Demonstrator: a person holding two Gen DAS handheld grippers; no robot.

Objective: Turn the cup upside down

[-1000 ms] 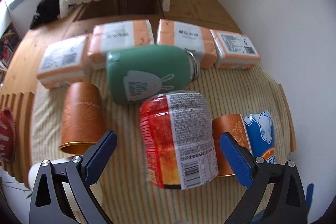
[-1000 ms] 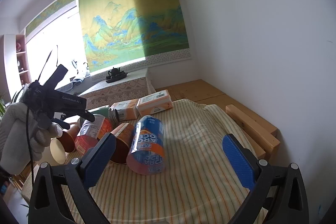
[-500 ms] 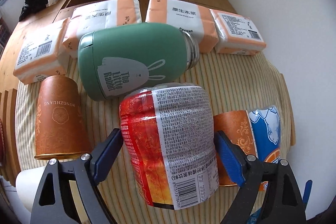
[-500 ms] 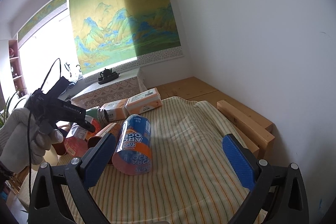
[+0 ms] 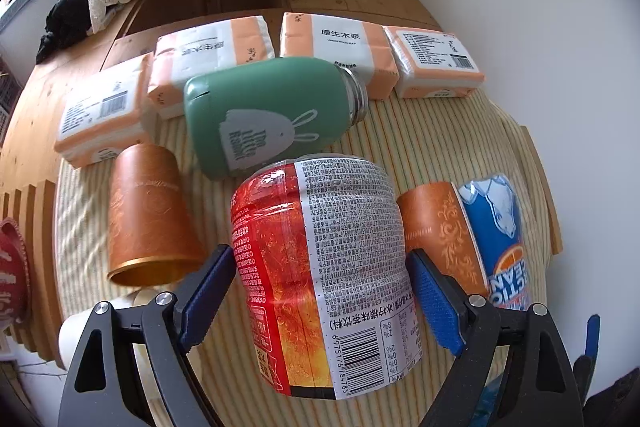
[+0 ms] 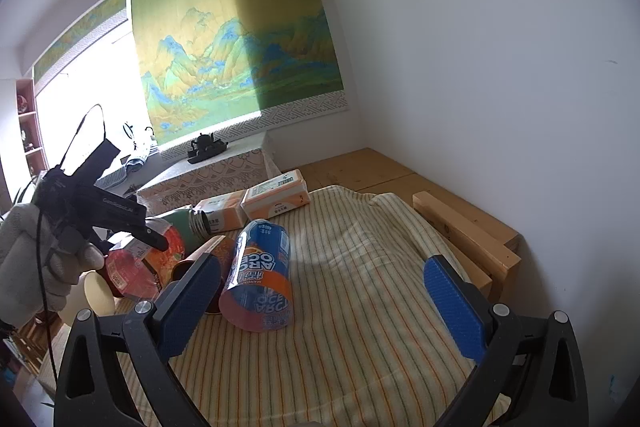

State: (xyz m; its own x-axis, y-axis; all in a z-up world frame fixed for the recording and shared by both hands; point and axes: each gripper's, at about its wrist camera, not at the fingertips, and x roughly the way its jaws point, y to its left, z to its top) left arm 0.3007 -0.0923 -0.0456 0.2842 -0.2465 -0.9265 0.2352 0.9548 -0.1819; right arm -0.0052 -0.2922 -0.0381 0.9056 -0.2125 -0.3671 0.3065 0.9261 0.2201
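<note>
L-wrist view, left to right: copper cup [image 5: 150, 219] on its side at mid-left; left gripper [image 5: 320, 281] pads clamped on red can [image 5: 320, 267] at centre; blue can [image 5: 496, 239] at right. Right gripper [image 6: 320, 303] spread wide, holding nothing, above striped cloth [image 6: 360, 327]
</note>
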